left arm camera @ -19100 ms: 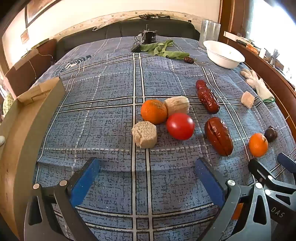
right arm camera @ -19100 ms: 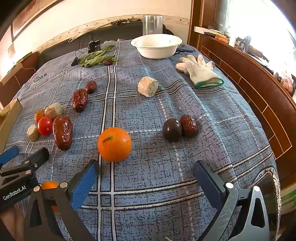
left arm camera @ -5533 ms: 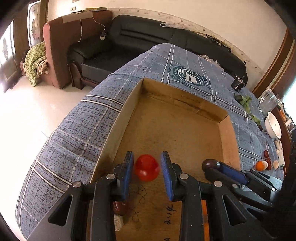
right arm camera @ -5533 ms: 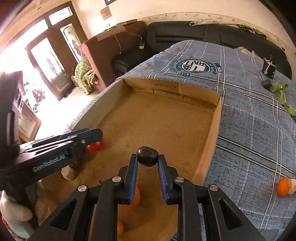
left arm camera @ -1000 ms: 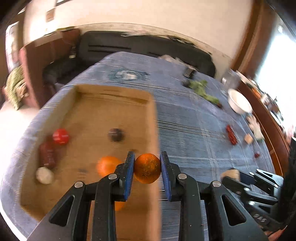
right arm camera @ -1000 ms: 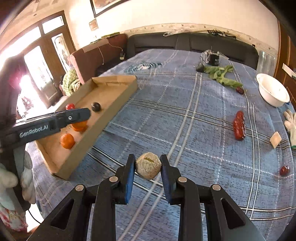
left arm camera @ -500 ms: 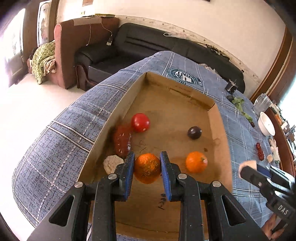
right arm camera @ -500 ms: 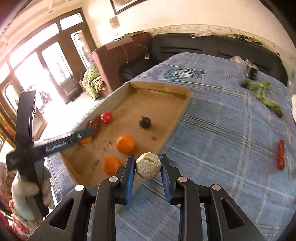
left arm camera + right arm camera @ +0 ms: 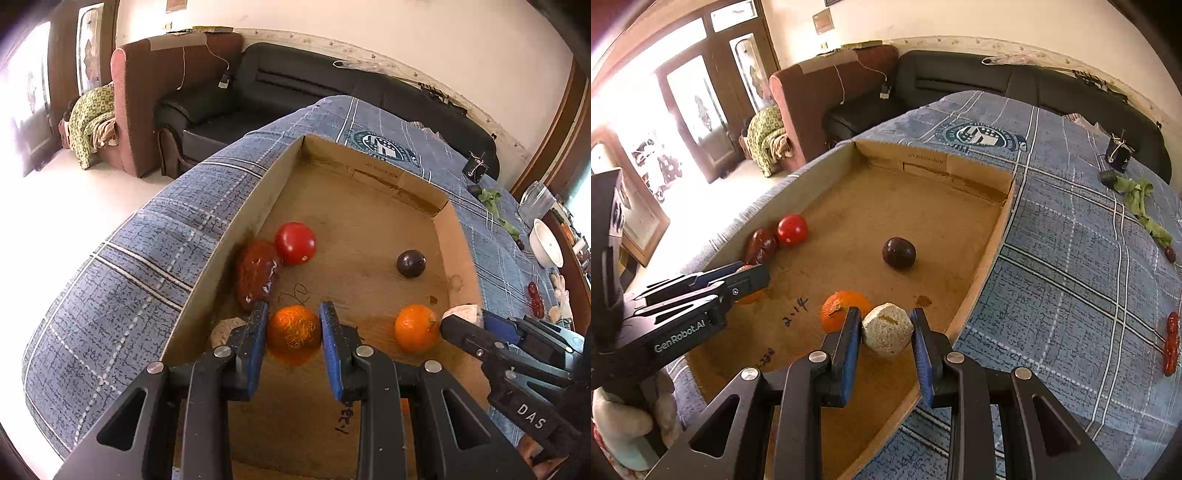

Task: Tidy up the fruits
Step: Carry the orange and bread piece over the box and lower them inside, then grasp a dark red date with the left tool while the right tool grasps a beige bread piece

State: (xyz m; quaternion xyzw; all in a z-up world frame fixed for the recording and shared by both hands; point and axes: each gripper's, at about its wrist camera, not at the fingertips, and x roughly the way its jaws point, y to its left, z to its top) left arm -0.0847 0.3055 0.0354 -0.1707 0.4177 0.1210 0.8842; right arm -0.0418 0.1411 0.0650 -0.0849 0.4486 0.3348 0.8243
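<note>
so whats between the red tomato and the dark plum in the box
Only bare cardboard box floor lies between the red tomato and the dark plum, clearest in the left wrist view.

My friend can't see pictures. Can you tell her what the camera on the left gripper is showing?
The left gripper holds an orange over a cardboard box on a blue checked cloth. In the box lie a red tomato, a wrinkly red date, a dark plum and another orange. The right gripper comes in holding a pale lump.
</note>
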